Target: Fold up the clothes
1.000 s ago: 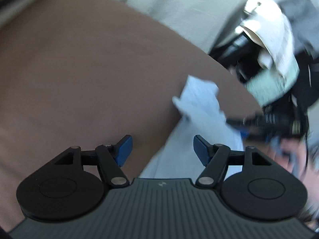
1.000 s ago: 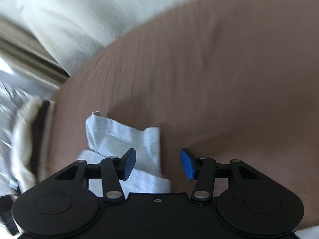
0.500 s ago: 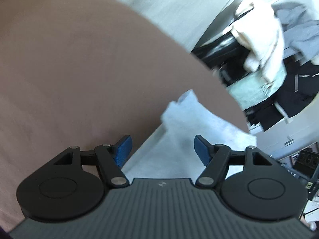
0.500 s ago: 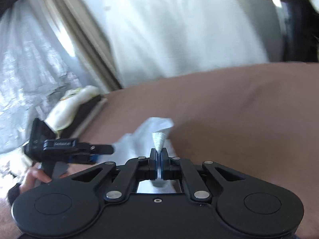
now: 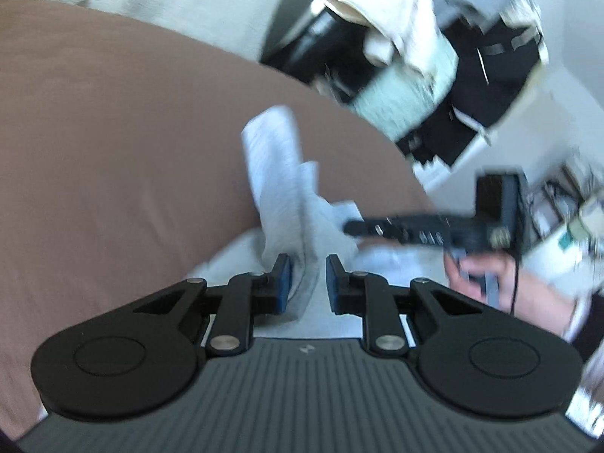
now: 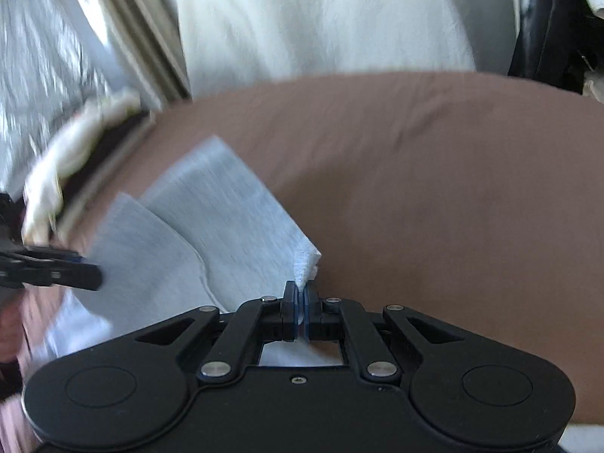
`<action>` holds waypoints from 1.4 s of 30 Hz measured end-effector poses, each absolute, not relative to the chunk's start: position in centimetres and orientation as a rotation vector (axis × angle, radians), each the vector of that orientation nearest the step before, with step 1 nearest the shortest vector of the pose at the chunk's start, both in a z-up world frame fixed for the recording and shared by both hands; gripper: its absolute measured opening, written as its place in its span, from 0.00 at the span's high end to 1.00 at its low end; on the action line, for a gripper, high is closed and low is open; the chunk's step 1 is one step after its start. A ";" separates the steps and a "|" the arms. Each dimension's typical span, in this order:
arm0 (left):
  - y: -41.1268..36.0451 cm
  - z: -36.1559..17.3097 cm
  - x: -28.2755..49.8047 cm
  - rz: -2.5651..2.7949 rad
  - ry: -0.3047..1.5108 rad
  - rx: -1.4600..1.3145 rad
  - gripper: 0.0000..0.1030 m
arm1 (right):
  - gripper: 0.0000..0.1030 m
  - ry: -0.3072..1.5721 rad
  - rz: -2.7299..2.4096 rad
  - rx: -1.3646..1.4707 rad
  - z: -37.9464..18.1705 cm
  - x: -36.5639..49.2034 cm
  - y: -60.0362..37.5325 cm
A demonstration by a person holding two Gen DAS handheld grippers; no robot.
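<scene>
Garment: I see the pale blue cloth [image 6: 211,234] bunched on the brown bed [image 6: 434,173], motion blur heavy.
Right tongs [image 6: 301,298]: clamped tight on a corner of the cloth, pinch at 12 o'clock of my view.
Left tongs [image 5: 308,275]: parted, a raised fold between the pads, not gripped.
Clutter: clothes pile [image 5: 407,53] at 1 o'clock, left view.

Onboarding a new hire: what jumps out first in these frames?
The pale blue garment on the brown bed, one corner pinched in the shut right gripper. In the left wrist view the cloth rises in a ridge between the parted fingers of the left gripper, with a clothes pile behind the bed.
</scene>
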State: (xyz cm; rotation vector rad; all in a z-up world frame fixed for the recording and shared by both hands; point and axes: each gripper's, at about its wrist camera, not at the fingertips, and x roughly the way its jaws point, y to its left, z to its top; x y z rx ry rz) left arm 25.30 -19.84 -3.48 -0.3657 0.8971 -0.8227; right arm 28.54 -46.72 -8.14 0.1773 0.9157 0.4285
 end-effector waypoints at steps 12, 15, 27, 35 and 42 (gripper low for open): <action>-20.9 -4.6 18.7 -0.770 0.961 -0.115 0.80 | 0.65 0.898 0.356 0.306 -6.1 26.4 -50.3; -19.7 -4.3 18.2 -0.741 0.942 -0.173 0.77 | 0.62 0.829 0.400 0.429 -4.7 25.8 -51.0; -18.3 -3.8 17.8 -0.671 0.906 -0.162 0.69 | 0.90 0.929 0.577 0.146 -6.9 23.7 -43.5; -20.9 -3.5 20.0 -0.723 0.912 -0.038 0.65 | 0.94 0.707 0.534 -0.134 0.2 26.9 -41.1; -19.0 -3.8 29.0 -0.465 0.841 -0.206 0.63 | 0.60 0.536 0.297 0.094 3.4 31.7 -40.9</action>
